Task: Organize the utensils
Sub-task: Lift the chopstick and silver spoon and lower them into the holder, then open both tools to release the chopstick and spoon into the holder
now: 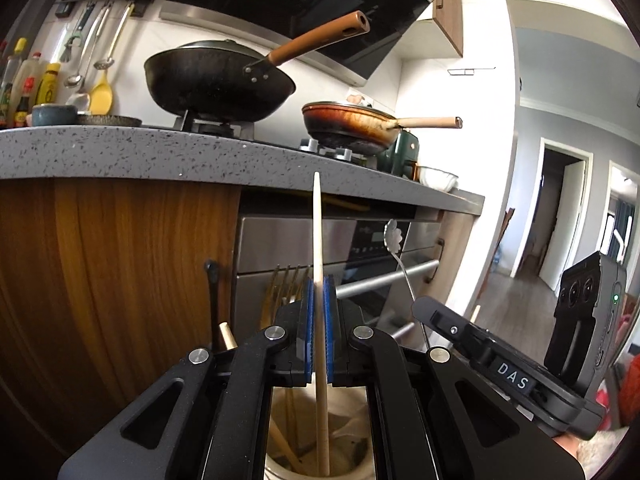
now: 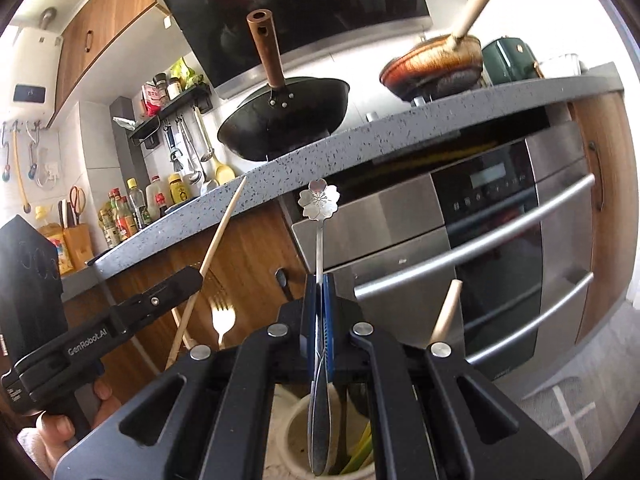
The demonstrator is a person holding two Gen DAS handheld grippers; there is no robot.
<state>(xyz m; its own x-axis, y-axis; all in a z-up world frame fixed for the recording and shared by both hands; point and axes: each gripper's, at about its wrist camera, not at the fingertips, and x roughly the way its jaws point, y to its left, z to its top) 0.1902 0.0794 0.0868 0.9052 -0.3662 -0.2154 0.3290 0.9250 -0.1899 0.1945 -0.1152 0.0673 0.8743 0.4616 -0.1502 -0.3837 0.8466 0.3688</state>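
My left gripper is shut on a pale wooden chopstick that stands upright, its lower end inside a cream utensil holder below the jaws. My right gripper is shut on a metal spoon with a flower-shaped handle end, bowl down inside a cream holder. The spoon and right gripper show at the right of the left wrist view. The left gripper and chopstick show at the left of the right wrist view.
A fork, a wooden handle and green sticks stand around the holders. Behind is a steel oven under a speckled counter with a black wok and a brown pan.
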